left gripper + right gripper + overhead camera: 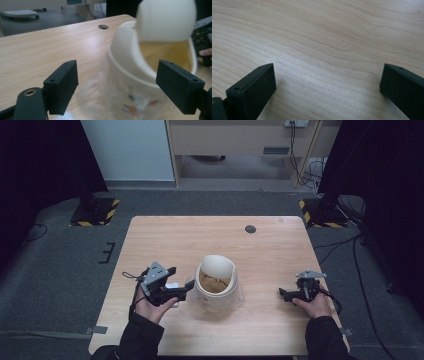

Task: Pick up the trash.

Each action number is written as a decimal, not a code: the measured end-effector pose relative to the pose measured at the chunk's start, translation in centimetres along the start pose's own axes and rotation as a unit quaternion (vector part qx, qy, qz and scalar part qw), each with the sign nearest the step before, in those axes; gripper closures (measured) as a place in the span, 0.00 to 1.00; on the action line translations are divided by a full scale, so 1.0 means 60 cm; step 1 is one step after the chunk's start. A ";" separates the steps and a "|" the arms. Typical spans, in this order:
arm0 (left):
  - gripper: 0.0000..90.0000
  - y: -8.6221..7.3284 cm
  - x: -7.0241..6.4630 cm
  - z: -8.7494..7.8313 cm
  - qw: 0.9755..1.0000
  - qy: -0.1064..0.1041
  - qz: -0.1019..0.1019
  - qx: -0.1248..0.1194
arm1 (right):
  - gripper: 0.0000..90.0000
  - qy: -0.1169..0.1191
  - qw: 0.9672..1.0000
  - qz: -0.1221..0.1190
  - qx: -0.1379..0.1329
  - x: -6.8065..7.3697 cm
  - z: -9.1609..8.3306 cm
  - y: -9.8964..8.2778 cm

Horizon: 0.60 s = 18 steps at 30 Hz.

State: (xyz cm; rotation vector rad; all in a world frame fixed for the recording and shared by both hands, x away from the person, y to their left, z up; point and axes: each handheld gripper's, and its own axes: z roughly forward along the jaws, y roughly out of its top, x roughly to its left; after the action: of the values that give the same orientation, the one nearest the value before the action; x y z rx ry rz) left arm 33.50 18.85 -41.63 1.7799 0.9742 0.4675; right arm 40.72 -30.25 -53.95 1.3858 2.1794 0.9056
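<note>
Facing cream bin [150, 60], left tongs [117, 87] wide, empty; bag [130, 105] possibly inside; right tongs [327, 85] agape.

The high view looks forward and down on the whole worktop [260, 250]. The left gripper view looks level, close up at the cream bin [150, 62], which the high view shares. The right gripper view faces down, near bare wood

cream lidded bin [216, 282], upright mid-table, clear bag around it, flap tilted open
</note>
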 end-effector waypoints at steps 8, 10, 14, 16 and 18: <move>0.23 -0.042 0.062 0.000 0.998 0.048 -0.027 0.032 | 0.01 0.000 1.000 0.000 0.000 0.000 0.000 0.000; 0.25 -0.061 0.081 0.008 0.996 0.061 -0.041 0.052 | 0.01 0.000 1.000 0.000 0.000 0.000 0.000 0.000; 0.30 -0.075 0.097 0.016 0.994 0.068 -0.051 0.068 | 0.01 0.000 1.000 0.000 -0.001 0.000 0.000 0.000; 0.32 -0.085 0.109 0.023 0.992 0.074 -0.054 0.081 | 0.01 0.001 1.000 -0.001 -0.001 0.001 0.000 0.000; 0.34 -0.098 0.121 0.035 0.989 0.080 -0.056 0.108 | 0.01 0.002 1.000 -0.001 -0.001 0.002 0.000 0.000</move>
State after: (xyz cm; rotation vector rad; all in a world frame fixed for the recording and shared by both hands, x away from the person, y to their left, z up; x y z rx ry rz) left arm 36.94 24.33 -48.69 1.8893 1.2698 0.4522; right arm 40.69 -30.14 -53.96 1.3814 2.1816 0.9102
